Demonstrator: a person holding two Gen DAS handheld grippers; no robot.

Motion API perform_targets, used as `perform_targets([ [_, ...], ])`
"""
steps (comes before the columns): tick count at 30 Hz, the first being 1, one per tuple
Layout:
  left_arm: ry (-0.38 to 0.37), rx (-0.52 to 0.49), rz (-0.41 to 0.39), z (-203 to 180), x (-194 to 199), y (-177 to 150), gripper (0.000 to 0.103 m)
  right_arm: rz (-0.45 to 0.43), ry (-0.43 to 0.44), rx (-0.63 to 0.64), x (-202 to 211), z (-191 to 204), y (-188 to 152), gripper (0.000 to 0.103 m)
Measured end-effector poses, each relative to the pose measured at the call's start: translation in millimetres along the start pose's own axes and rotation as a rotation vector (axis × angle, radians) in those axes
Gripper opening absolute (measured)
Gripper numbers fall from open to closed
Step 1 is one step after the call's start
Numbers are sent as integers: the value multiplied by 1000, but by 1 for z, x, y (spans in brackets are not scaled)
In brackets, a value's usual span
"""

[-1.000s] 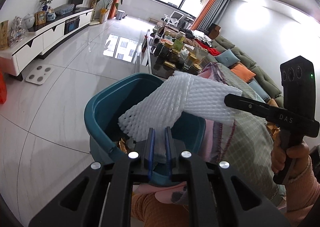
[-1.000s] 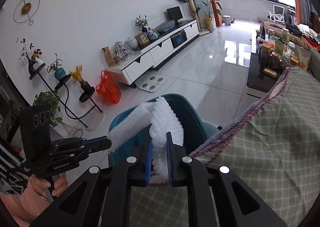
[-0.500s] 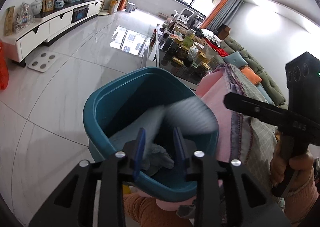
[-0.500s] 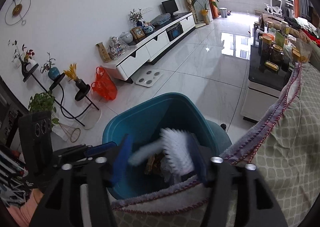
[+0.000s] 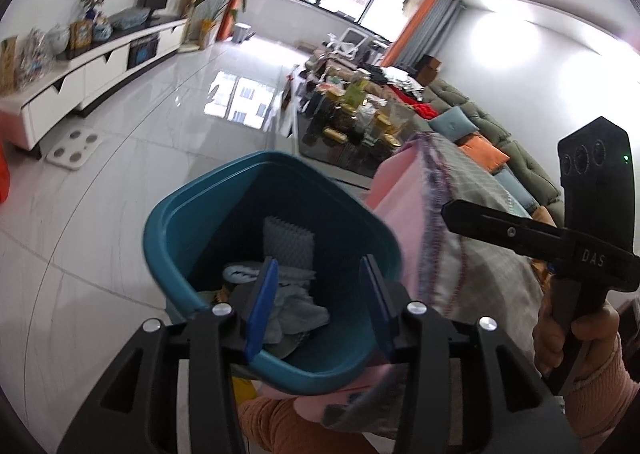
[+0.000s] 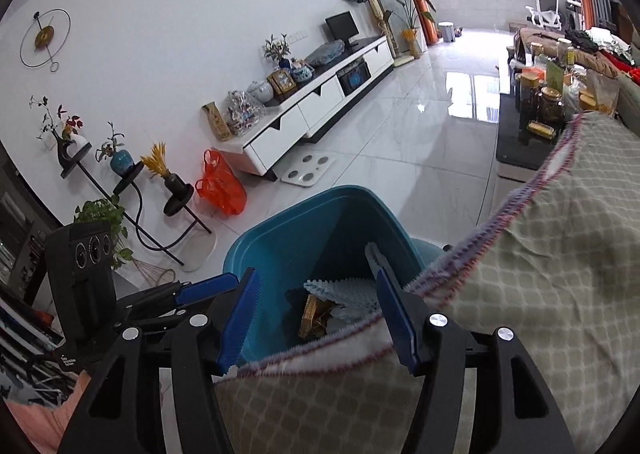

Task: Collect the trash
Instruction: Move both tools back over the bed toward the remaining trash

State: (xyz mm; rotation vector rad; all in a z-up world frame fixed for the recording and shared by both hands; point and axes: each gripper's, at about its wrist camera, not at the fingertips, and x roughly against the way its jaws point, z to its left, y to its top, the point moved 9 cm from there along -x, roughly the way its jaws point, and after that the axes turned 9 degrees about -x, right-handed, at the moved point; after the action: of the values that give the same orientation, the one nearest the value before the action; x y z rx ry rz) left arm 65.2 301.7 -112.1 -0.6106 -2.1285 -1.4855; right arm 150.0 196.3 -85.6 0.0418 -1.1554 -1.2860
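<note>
A teal trash bin (image 5: 192,221) stands on the floor against a sofa edge draped with a checked cloth (image 6: 540,254). Inside the bin lies a white foam net (image 5: 288,242), beside crumpled paper and a golden wrapper (image 6: 316,314). My left gripper (image 5: 319,268) hovers over the bin's near rim, its jaws opening with nothing pressed between the blue pads. Over the cloth edge and the bin (image 6: 288,221), my right gripper (image 6: 316,274) stands open and empty, the foam net (image 6: 348,290) below it. A person's hand (image 5: 576,334) holds the right gripper's handle.
A white TV cabinet (image 6: 312,109) runs along the left wall, with an orange bag (image 6: 220,185) and a floor scale (image 6: 308,169) in front. A black coffee table (image 6: 520,133) crowded with jars stands beyond the cloth. Plant stands (image 6: 132,189) fill the left corner.
Both grippers were shut on the white foam net above the bin. Both have opened, and the net has dropped into the bin.
</note>
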Motion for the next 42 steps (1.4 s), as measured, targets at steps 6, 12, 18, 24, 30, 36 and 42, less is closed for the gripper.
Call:
perform_targets([
  [6,-42,-122,-40,-50,9,7,55,-65,-8,38,41,-3,-7,61],
  [12,-154,-251,-47,-115,9,5,59,-155,-53,24,92,-22,-17,61],
  [18,-271,-343,-11,-178,-7,-6,59,-228,-135,-40,146,-64,-37,61],
  [24,-357,-419,32,-229,-23,-22,59,-305,-253,-118,200,-109,-60,61],
  [30,-410,-475,73,-266,-38,-33,59,-383,-348,-206,253,-151,-81,61],
  [36,-448,-490,105,-296,-53,-33,59,-436,-435,-289,296,-197,-98,61],
  [42,-516,-540,121,-333,-54,-44,59,-433,-487,-360,315,-232,-121,61],
])
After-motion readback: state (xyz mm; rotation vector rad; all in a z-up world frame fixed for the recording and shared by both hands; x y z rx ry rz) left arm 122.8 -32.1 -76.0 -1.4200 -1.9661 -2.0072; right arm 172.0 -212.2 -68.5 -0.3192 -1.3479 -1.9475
